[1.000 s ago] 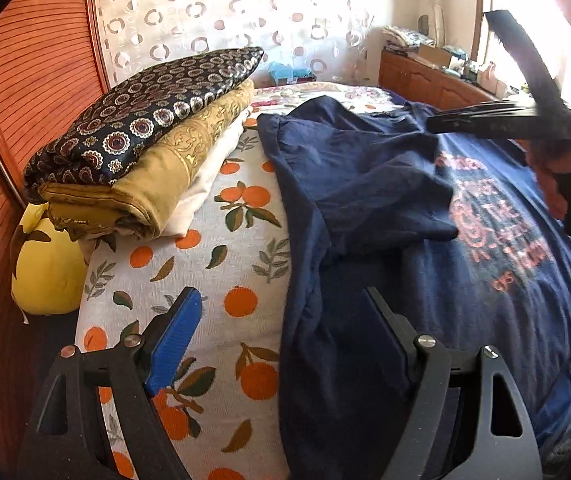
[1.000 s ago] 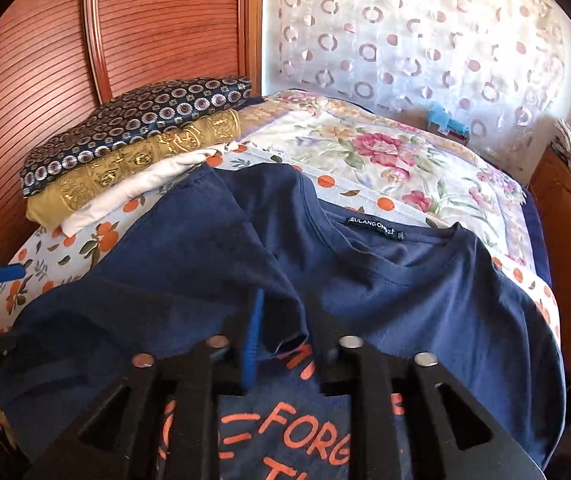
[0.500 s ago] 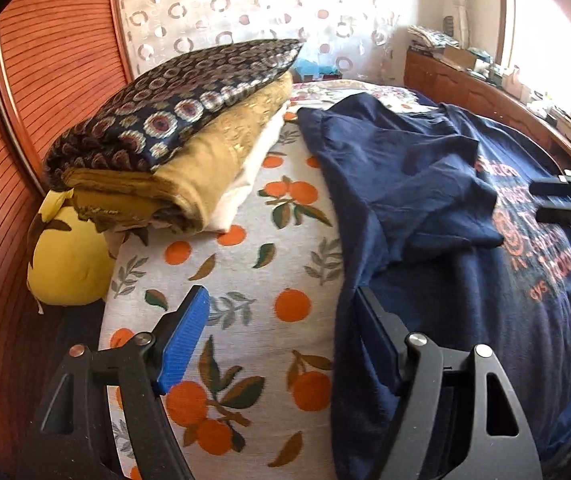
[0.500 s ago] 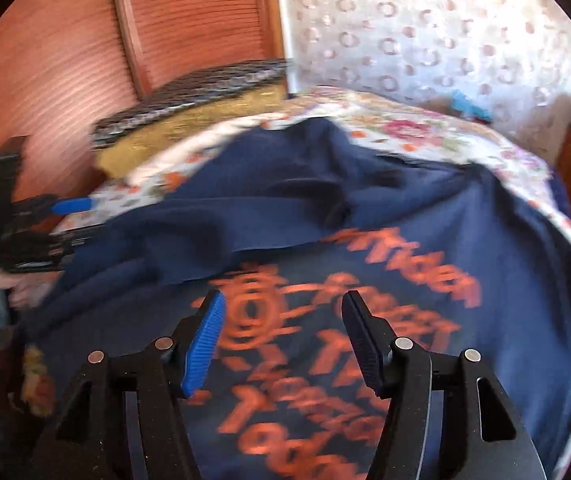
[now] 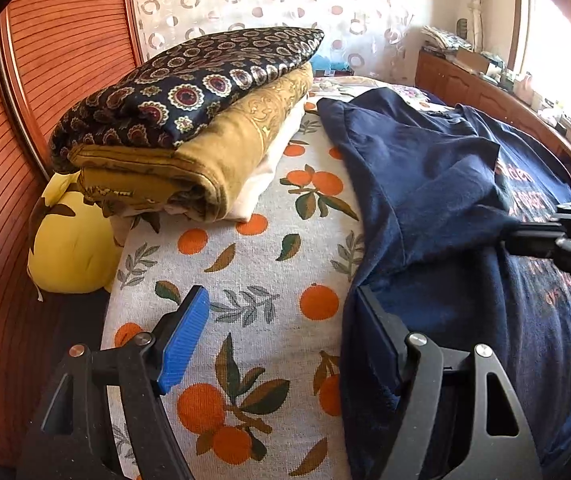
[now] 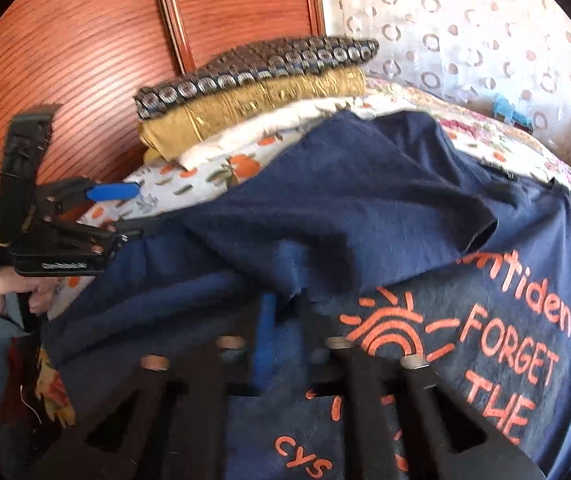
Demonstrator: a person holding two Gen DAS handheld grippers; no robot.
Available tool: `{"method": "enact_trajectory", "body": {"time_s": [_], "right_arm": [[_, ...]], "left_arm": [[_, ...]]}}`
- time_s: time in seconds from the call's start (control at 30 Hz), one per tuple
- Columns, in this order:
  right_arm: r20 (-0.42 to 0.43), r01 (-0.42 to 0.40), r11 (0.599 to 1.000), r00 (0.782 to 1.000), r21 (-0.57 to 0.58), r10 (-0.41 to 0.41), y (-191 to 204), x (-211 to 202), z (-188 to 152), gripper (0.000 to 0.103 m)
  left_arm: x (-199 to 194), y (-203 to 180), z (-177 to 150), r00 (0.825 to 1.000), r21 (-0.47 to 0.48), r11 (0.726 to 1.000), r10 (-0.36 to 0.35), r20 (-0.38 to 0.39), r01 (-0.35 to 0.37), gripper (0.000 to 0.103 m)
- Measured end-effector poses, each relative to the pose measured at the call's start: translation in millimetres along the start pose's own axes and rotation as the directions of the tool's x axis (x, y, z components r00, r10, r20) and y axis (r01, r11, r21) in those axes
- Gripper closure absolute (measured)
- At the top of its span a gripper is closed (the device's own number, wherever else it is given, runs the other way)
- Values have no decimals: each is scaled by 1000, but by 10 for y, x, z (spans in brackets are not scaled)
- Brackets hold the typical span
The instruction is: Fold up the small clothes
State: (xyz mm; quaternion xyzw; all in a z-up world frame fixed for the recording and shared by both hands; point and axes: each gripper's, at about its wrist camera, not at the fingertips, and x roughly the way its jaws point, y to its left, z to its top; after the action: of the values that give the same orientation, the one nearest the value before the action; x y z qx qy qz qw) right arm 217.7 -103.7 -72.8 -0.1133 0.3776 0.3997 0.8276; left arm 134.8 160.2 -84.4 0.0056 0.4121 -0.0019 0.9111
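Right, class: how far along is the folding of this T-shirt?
Done: one sleeve lies folded across the T-shirt, and a stack of folded cloths sits beside it. In hand: the right gripper seems shut on a fold of the T-shirt, while the left gripper hangs open at its edge. Left: the other side and the final folds.

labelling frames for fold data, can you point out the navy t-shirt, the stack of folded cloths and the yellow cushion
navy t-shirt (image 5: pixel 425 168): left wrist view, on the folded-over upper panel.
stack of folded cloths (image 5: pixel 221 152): left wrist view, on the mustard middle layer.
yellow cushion (image 5: pixel 69 248): left wrist view, on its rounded front.
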Motion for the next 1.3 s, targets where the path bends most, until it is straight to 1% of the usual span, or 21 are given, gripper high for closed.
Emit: {"method": "enact_trajectory", "body": {"time_s": [0.1,0.13,0.2,0.27,0.33,0.4,0.5,0.63,0.67,0.77,0.8,0.87,0.9,0.97,1.0,1.03,1.1,1.17,1.3], "right_arm": [[34,-24,1000,999,-10,24,1,-193,20,98],[40,-37,999,998,-13,38,7,-283,9,100],[34,-43,999,998,-18,44,16,-394,-21,101],[12,-25,999,1000,-19,25,-3,-430,-84,101],[7,-17,1000,1000,-18,17,-33,-472,-156,101],[16,8,1000,1000,-15,-7,-69,-530,-204,101],[49,46,999,998,22,-47,-209,-686,-321,101],[58,138,989,988,53,-141,-377,-851,-519,101],[54,158,986,985,61,-161,-414,-866,-539,100],[48,205,974,976,92,-210,-559,-978,-673,100],[48,214,971,974,102,-220,-591,-1013,-714,100],[48,235,964,969,128,-242,-651,-1111,-809,100],[46,244,959,967,142,-253,-683,-1156,-863,100],[43,258,952,962,167,-269,-712,-1258,-938,92],[41,265,948,960,178,-276,-730,-1290,-976,82],[37,271,944,958,190,-283,-761,-1349,-1017,71],[25,288,935,954,205,-299,-830,-1406,-1060,57],[9,316,923,945,219,-326,-888,-1459,-1103,57],[-7,339,908,937,246,-349,-963,-1581,-1199,57]], "left_arm": [[-15,19,0,1000,-11,1000,4,14,-4,28],[-15,24,3,1000,-15,1000,12,17,-12,28],[-16,48,4,1000,-29,999,18,20,-17,28],[-14,64,6,1000,-38,999,16,22,-15,28],[-26,57,-4,999,-37,999,18,27,-17,28],[-49,58,-13,999,-36,999,17,38,-16,28],[-111,47,-22,998,-35,999,17,60,-15,28],[-267,0,-2,995,-32,999,15,99,-12,27],[-307,-16,11,994,-30,1000,11,110,-8,24],[-512,-138,83,986,-3,1000,-8,165,9,22],[-559,-179,109,984,3,1000,-14,177,14,19],[-680,-273,153,975,12,1000,-30,218,28,17],[-747,-347,179,969,22,999,-50,242,46,16],[-800,-460,209,963,41,997,-77,256,69,16],[-819,-555,232,960,59,994,-105,261,93,16],[-818,-601,252,959,67,992,-118,259,104,16],[-786,-757,289,958,86,988,-144,246,127,16],[-721,-932,320,960,109,983,-170,224,149,16],[-528,-1307,356,957,154,964,-241,162,217,16]]}}
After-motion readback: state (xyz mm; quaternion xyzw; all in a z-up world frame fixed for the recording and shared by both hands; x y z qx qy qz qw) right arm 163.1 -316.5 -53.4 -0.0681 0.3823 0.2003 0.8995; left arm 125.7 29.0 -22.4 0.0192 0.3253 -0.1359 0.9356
